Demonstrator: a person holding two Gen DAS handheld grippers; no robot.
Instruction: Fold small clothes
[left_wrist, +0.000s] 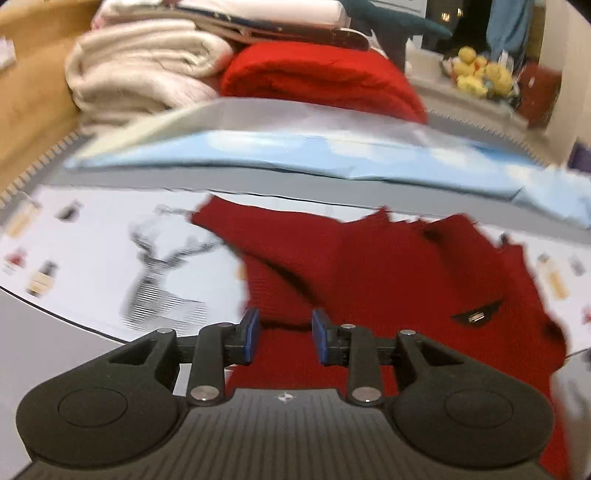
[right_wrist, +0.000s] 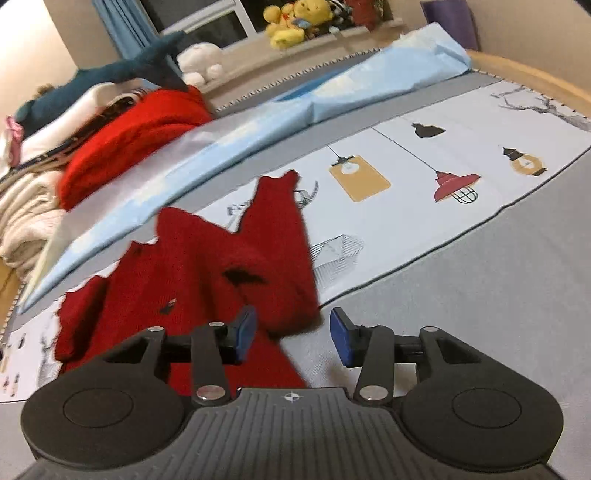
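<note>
- We see a small red sweater (left_wrist: 388, 280) lying on a bed (right_wrist: 461, 295), partly on a white printed sheet (right_wrist: 424, 155) and partly on the grey cover in front of it.
- Its edges look ragged and smeared with blur, so we can only say it seems loosely bunched, with one part flopped over the body.
- Our left gripper (left_wrist: 285, 334) hangs over the near part of the sweater; its blue fingers (left_wrist: 252, 332) stand a narrow way apart, and nothing is pinched between them.
- Our right gripper (right_wrist: 292, 334) is at the sweater's right edge, its fingers (right_wrist: 341, 338) set wider apart, with only a corner of red cloth and grey cover seen through the gap; they clasp nothing.
- No earlier view is given, so we tell only that both pairs of fingers stand parted and free of the cloth.
- Behind the sweater a light blue sheet (left_wrist: 295, 155) lies folded across the bed.
- Farther back is a pile: a cream blanket (left_wrist: 140, 74), a bright red knit (left_wrist: 321, 81) and a dark teal plush shark (right_wrist: 122, 70) on top.
- Yellow plush toys (right_wrist: 291, 22) sit on a ledge by the window.
</note>
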